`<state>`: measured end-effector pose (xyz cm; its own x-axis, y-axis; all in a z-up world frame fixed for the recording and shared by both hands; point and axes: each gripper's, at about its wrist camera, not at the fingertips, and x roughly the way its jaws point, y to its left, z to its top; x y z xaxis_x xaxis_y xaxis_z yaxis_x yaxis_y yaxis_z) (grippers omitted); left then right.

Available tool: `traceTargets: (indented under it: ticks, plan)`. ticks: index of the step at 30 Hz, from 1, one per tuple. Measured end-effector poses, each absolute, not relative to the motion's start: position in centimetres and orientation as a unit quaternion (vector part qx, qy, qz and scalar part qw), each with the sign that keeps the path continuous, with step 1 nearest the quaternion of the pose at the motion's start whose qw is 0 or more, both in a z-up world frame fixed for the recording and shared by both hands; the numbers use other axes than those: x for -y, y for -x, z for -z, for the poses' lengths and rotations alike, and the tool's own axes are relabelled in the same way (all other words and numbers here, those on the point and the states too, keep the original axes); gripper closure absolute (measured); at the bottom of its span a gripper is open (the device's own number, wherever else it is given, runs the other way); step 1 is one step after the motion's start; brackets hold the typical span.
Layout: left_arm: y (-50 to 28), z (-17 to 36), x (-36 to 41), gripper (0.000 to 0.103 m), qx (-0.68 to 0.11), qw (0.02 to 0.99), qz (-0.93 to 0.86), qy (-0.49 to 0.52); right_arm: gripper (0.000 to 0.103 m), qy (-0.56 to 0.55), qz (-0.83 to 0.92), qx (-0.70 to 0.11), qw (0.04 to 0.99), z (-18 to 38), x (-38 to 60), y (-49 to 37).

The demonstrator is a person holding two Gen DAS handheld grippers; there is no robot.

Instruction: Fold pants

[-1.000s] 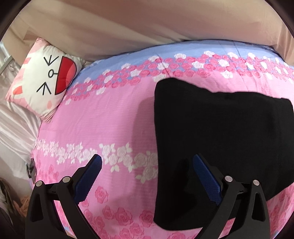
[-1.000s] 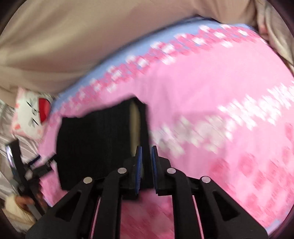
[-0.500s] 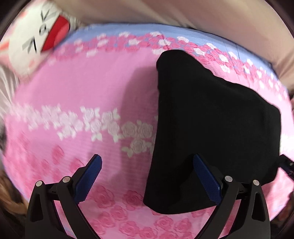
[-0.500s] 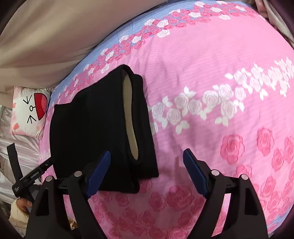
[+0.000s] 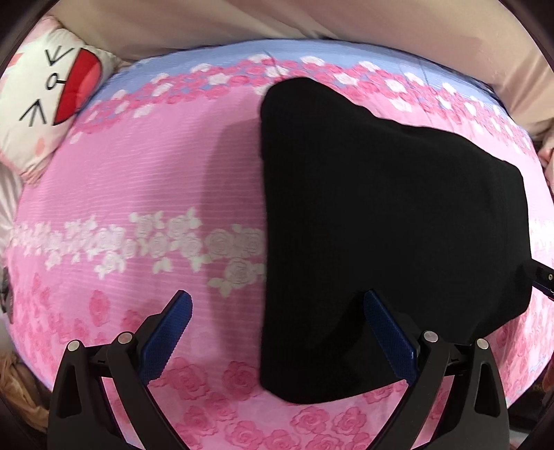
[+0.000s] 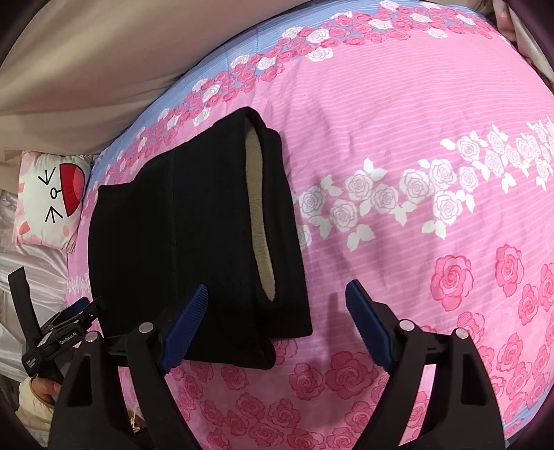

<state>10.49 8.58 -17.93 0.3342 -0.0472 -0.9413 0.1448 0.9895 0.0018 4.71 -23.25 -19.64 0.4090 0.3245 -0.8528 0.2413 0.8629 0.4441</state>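
The black pants lie folded into a thick rectangle on the pink rose bedspread. In the right wrist view the pants show a beige fleece lining at the waist opening. My left gripper is open and empty, hovering over the pants' near left edge. My right gripper is open and empty, hovering over the pants' near right corner. The left gripper also shows at the left edge of the right wrist view.
A white cat-face pillow lies at the bed's far left corner; it also shows in the right wrist view. A beige curtain hangs behind the bed. Bare pink bedspread spreads right of the pants.
My right gripper was shut on the pants' edge a second ago; it has opened and let go. The left wrist view swung left then settled. The pants lie still.
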Motion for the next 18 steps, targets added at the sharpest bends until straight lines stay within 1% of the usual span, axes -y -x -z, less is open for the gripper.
traceTargets:
  ticks: [5,11,14,15,16,18]
  plan:
    - [-11.1,19.3,-7.4,0.005,-0.586,0.803,0.113,-0.009,0.023,-0.264,-0.024,-0.546,0.794,20.0,23.5,-5.1]
    - [-11.7,20.7,-5.6,0.005,-0.578,0.803,0.142,-0.030,0.023,-0.285,-0.039,-0.547,0.787,20.9,23.9,-5.7]
    - [-12.5,21.5,-6.4,0.005,-0.590,0.791,0.163,0.017,0.022,-0.322,-0.051,-0.548,0.770,22.1,24.3,-6.2]
    - [-12.8,21.9,-7.0,0.005,-0.595,0.784,0.173,0.041,0.017,-0.336,-0.053,-0.548,0.764,22.6,24.4,-6.3]
    - [-12.8,21.9,-7.2,0.005,-0.588,0.788,0.179,0.047,0.009,-0.348,-0.058,-0.544,0.762,22.8,24.5,-6.3]
    - [-12.9,22.0,-6.9,0.005,-0.581,0.791,0.188,0.030,0.005,-0.363,-0.068,-0.536,0.759,22.9,24.4,-6.5]
